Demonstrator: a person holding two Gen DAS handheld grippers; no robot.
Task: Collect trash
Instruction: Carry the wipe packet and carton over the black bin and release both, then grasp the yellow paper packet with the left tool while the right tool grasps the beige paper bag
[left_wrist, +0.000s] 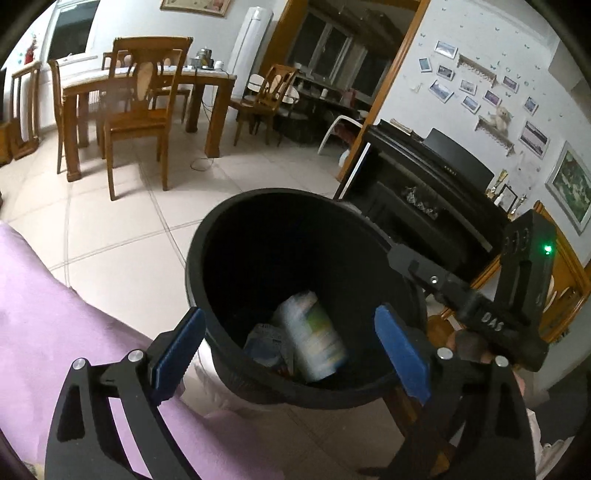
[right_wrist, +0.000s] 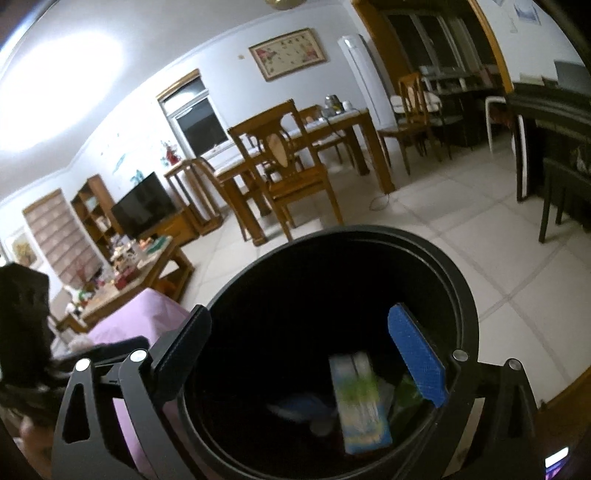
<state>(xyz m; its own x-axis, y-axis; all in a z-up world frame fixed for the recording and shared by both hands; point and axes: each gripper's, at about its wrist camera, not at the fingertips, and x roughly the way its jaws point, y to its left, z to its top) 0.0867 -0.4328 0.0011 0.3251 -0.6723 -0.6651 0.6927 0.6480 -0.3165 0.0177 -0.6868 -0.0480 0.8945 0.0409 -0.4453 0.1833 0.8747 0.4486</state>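
A: How do the grippers stand?

B: The left gripper (left_wrist: 291, 354) is spread wide, nothing between its blue pads (left_wrist: 402, 354), and it hangs over the mouth of the black bin (left_wrist: 229, 236). The right gripper (right_wrist: 306, 358) is spread wide too, holding nothing, above the same bin (right_wrist: 454, 280).

A: Do they touch it?

B: I cannot tell; the fingers overlap the rim in both views. In the left view the right gripper (left_wrist: 410, 264) reaches in from the right, level with the rim.

A: And the trash?

B: It lies at the bottom of the bin: a white and green carton (left_wrist: 314, 336), blurred, leaning beside some crumpled clear wrapping (left_wrist: 264, 345). From the right wrist the carton (right_wrist: 360, 402) shows pale blue and green.

A: What is around it?

B: The bin is over a pale tiled floor (left_wrist: 122, 229), next to a purple cloth (left_wrist: 44, 306). Farther off are a wooden dining table (left_wrist: 218, 79) with chairs, a black piano (left_wrist: 436, 199) and a TV (right_wrist: 144, 208)
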